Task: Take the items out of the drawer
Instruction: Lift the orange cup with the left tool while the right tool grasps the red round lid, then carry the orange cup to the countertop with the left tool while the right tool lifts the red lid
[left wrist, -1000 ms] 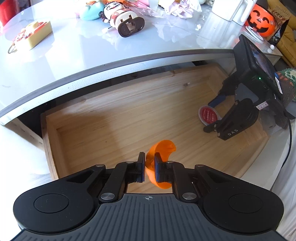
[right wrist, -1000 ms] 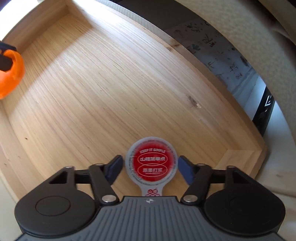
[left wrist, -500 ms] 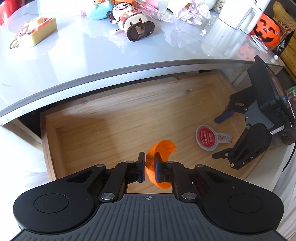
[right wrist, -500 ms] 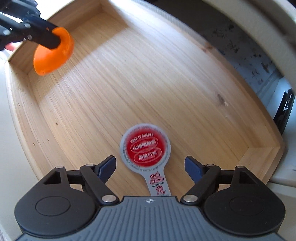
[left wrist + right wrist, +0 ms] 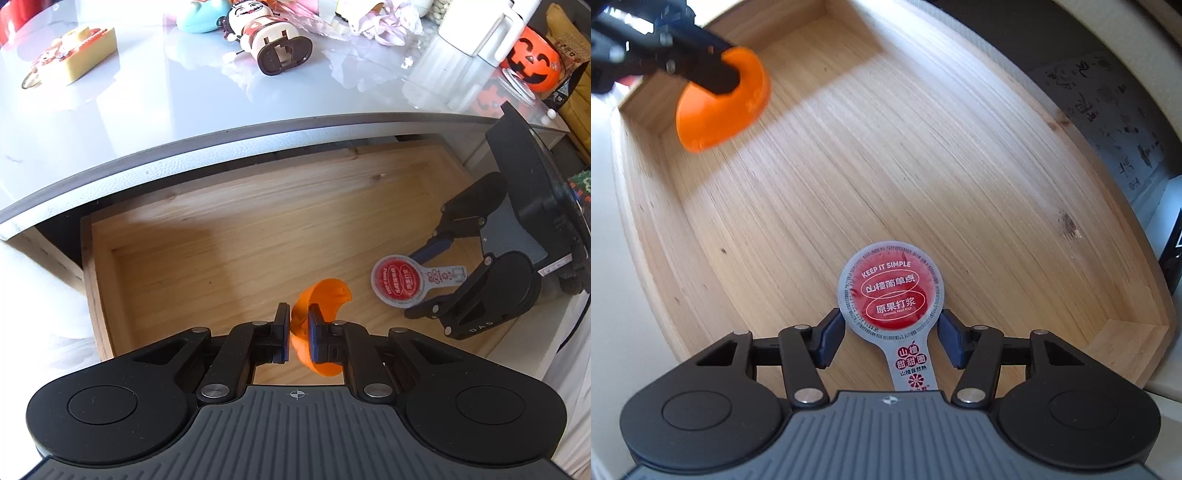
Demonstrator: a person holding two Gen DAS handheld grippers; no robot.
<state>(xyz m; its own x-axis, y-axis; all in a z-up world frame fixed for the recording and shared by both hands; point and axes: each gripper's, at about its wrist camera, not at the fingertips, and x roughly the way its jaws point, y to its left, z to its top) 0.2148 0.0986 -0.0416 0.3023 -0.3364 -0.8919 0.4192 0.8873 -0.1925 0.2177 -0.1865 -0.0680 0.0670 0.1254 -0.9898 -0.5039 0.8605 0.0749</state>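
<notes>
An open wooden drawer [image 5: 221,240] lies below the table edge. My left gripper [image 5: 295,334] is shut on an orange plastic scoop [image 5: 325,295] and holds it above the drawer's front left part; the right wrist view shows the scoop [image 5: 720,107] clear of the drawer floor [image 5: 886,147]. A round red snack packet [image 5: 892,293] with a grey tab lies at the drawer's right end. My right gripper [image 5: 890,339] straddles it, blue pads pressed against the disc's rim on both sides. From the left wrist view the packet [image 5: 397,280] sits between the right gripper's fingers [image 5: 430,251].
The grey tabletop [image 5: 166,122] above the drawer carries a doll toy [image 5: 273,40], a yellow box [image 5: 81,51], a white jug [image 5: 476,26] and an orange pumpkin bucket [image 5: 532,66]. The drawer's walls ring the wooden floor, and a pale surface lies below it.
My right gripper moved in over the packet and its fingers narrowed onto the disc. My left gripper rose and drew back, still holding the orange scoop.
</notes>
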